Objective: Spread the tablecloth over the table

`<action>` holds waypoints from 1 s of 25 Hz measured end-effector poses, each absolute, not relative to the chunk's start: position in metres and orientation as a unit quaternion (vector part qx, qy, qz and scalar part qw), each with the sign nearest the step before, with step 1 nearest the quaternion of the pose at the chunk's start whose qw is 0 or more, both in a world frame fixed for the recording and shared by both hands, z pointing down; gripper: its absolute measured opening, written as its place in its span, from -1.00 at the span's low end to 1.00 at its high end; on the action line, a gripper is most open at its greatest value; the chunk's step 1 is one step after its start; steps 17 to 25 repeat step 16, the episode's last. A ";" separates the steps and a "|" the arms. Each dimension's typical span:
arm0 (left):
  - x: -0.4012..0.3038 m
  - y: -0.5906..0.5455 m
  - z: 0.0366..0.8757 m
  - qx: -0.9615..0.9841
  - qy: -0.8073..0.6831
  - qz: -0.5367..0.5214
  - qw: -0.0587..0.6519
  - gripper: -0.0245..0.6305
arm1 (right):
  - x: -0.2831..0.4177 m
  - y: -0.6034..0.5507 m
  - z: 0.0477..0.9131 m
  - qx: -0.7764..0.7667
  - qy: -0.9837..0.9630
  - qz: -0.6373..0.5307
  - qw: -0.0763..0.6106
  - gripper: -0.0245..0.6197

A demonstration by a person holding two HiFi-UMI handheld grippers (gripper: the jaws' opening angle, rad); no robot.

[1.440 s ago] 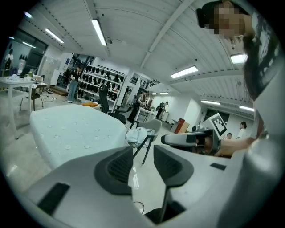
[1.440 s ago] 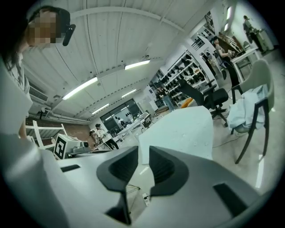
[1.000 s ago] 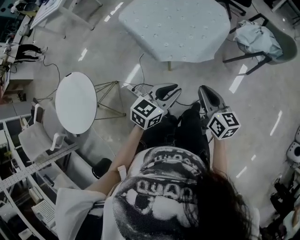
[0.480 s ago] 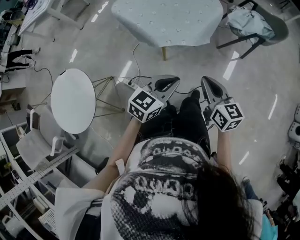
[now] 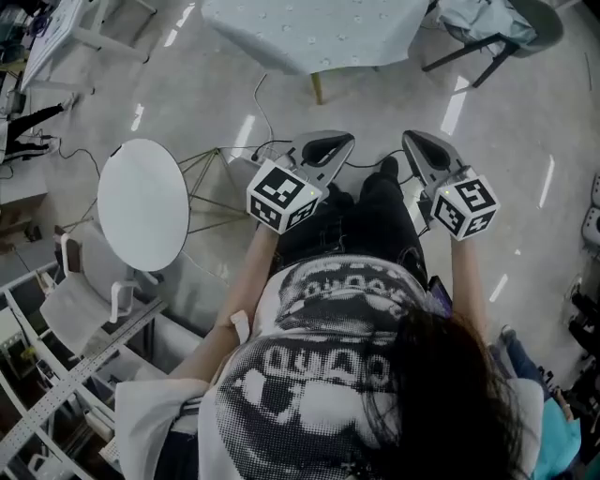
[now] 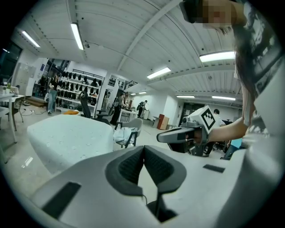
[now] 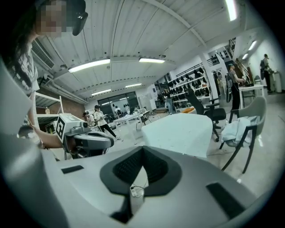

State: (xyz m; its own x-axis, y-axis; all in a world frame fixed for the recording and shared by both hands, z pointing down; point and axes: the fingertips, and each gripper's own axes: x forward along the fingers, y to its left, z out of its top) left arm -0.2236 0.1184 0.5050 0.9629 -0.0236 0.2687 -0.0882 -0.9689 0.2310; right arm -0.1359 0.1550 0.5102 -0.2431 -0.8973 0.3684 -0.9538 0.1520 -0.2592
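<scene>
left gripper (image 5: pixel 336 143): clenched, empty
right gripper (image 5: pixel 415 142): jaws just closing, together, empty
tablecloth (image 5: pixel 319 28): draped (looks spread)
tip: pinch hem at table (image 5: pixel 317 90) near edge, tug gently

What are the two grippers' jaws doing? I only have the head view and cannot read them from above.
Observer: In its own view the left gripper has its jaws together, nothing between them.
Operator: And the other?
Observer: The right gripper has just been closing; its jaws meet at the tips, empty.
Operator: Is the spreading done?
Observer: Side-on in the right gripper view, the tablecloth lies spread and hangs down the near side.
</scene>
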 end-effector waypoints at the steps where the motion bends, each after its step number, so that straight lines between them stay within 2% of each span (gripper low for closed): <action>1: -0.225 0.119 0.505 0.983 -0.026 0.133 0.121 -0.88 | -0.137 0.158 0.512 0.610 -0.757 0.224 0.069 -0.94; 25: -0.219 0.127 0.512 0.983 -0.008 0.149 0.108 -0.88 | -0.138 0.169 0.524 0.599 -0.761 0.239 0.071 -0.94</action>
